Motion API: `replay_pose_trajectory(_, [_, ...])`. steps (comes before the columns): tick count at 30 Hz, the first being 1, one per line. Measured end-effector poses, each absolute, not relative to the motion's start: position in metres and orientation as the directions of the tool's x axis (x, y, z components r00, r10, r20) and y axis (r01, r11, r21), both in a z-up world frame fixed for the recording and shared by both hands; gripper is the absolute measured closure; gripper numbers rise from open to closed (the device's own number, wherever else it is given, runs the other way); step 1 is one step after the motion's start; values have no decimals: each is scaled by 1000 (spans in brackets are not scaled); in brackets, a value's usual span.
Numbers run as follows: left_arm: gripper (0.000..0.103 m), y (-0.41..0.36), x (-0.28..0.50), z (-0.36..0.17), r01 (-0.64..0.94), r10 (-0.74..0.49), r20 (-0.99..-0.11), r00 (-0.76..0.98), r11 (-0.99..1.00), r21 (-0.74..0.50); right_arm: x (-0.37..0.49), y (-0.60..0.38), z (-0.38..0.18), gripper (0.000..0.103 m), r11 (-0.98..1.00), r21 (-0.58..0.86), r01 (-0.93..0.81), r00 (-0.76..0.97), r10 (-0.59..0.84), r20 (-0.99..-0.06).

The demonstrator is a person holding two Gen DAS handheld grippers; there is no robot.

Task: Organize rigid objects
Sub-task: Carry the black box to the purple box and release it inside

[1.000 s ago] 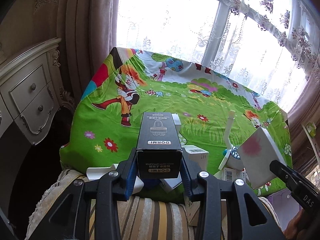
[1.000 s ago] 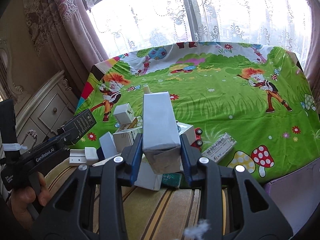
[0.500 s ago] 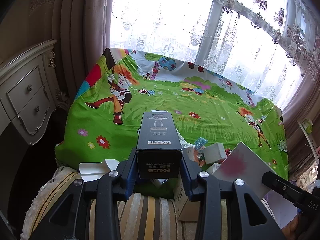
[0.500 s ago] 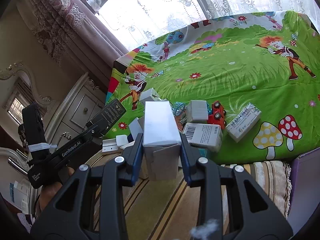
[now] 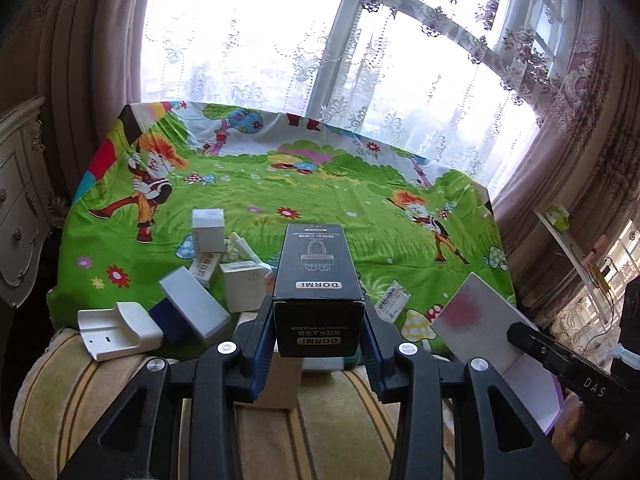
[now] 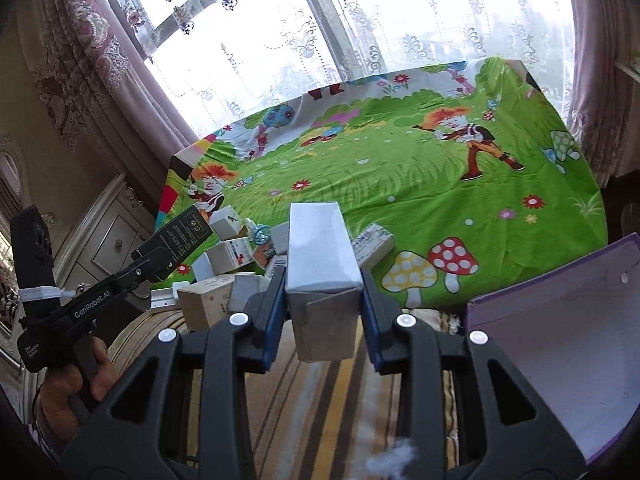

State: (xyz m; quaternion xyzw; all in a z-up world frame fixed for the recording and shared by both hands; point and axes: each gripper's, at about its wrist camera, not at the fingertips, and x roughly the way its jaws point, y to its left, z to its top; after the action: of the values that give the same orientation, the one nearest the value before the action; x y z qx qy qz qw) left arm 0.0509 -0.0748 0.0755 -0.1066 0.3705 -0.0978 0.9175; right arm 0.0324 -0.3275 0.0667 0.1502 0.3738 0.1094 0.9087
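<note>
Two boxes ride above a cartoon-print green cloth [image 5: 320, 196] by a lace-curtained window. The left gripper [image 5: 319, 320] is clamped on a black box [image 5: 316, 276] at bottom centre of its view, the box jutting far forward past the pads. The right gripper [image 6: 323, 300] is closed on a white box [image 6: 320, 252] the same way, bottom centre of its own view, and that box's near end looks creased or caved where the blue pads bite.

Risks from here, as a judgement — both boxes are held at one end only, so a quick swing could lever either one loose or let it tip in the grip. The white carton seems soft; more squeeze could crush it and loosen the hold. At lower right of the left view the white box sits near the black one's flank, so the two loads could knock together if the hands converge.

A clutter of small cartons [image 5: 224, 280] lies at lower left of the left view, on the cloth's near edge — a low pass could sweep some off onto the striped cushion [image 5: 312, 440]. A purple bin [image 6: 560, 360] opens at lower right of the right view; a box dropped askew could catch its rim.
</note>
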Motion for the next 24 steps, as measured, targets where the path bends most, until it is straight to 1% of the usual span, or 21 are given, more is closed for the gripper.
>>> replay_pose_trajectory(4, [63,-116,44,67,220,-380,-676,631,924,-313,14,-353,65,65,958,286,-5,716,203,-668])
replay_pose_trajectory(10, [63,-171,31,58,367,-525,-688,501,849,-381,-9,-394,59,65,971,201,132,722,45,-691])
replay_pose_trajectory(14, [63,-200,23,49,432,-598,-696,397,791,-433,-19,-419,52,65,961,179,212,699,-21,-715])
replay_pose_trajectory(19, [63,-227,17,39,506,-680,-683,267,702,-502,-31,-436,44,64,949,151,277,664,-76,-744])
replay_pose_trajectory(21, [60,-239,15,35,548,-701,-686,195,658,-516,-37,-442,42,64,943,145,300,653,-92,-752])
replay_pose_trajectory(22, [56,-243,13,33,556,-697,-693,184,656,-511,-39,-445,41,64,939,144,313,644,-98,-759])
replay_pose_trajectory(23, [52,-244,11,33,564,-693,-696,186,655,-502,-42,-447,39,60,936,145,320,637,-99,-765])
replay_pose_trajectory(24, [44,-244,9,35,574,-695,-693,189,651,-497,-43,-449,38,52,935,147,324,634,-99,-767])
